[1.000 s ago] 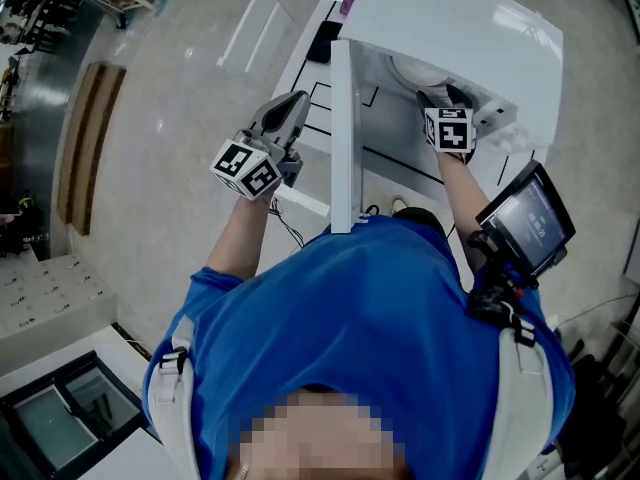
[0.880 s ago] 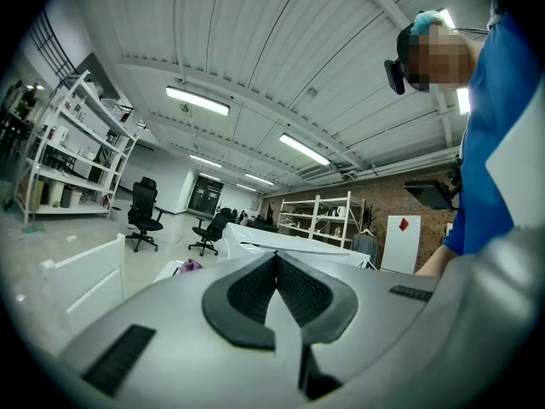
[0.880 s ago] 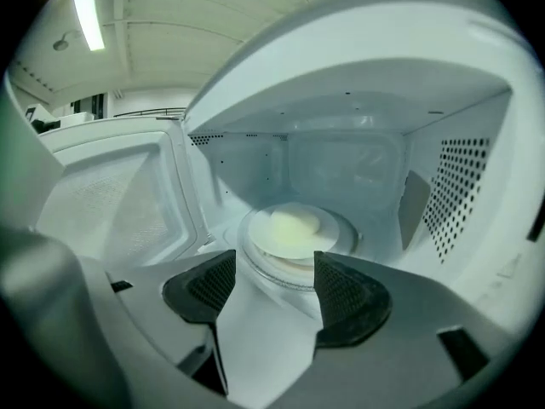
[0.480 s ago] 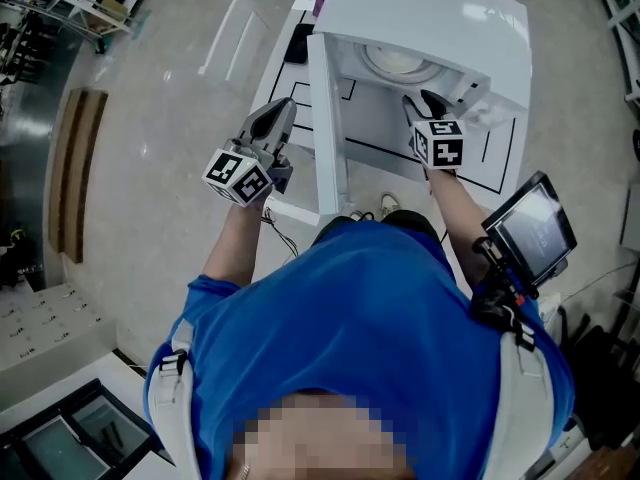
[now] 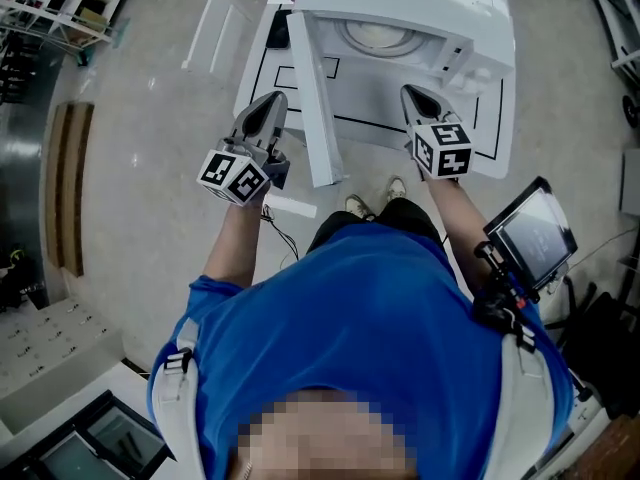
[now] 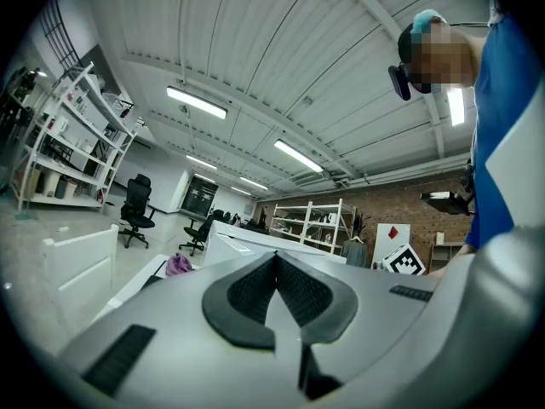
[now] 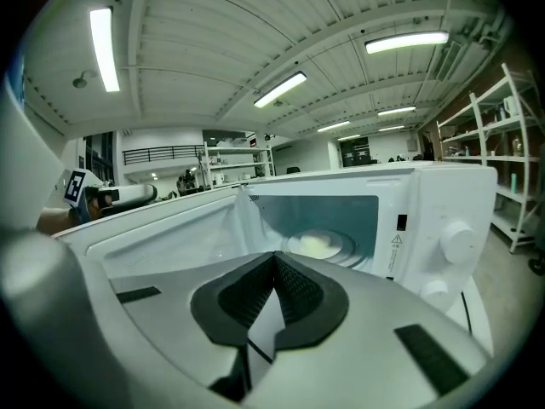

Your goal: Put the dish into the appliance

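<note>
A white microwave stands on the table with its door swung open to the left. The pale dish lies inside on the turntable, also seen as a pale dish in the right gripper view. My right gripper hangs in front of the opening, clear of the dish. Its jaws have just been closing and now stand shut with nothing between them. My left gripper is left of the open door, shut and empty.
The microwave's knobs sit on its right panel. The white table has black outlines marked on it. A purple thing lies at its far left end. A tablet hangs at the person's right hip. Shelves stand far left.
My right gripper has drawn back out of the microwave toward the person and shut; the dish stays inside. The left gripper has shifted slightly beside the door.
</note>
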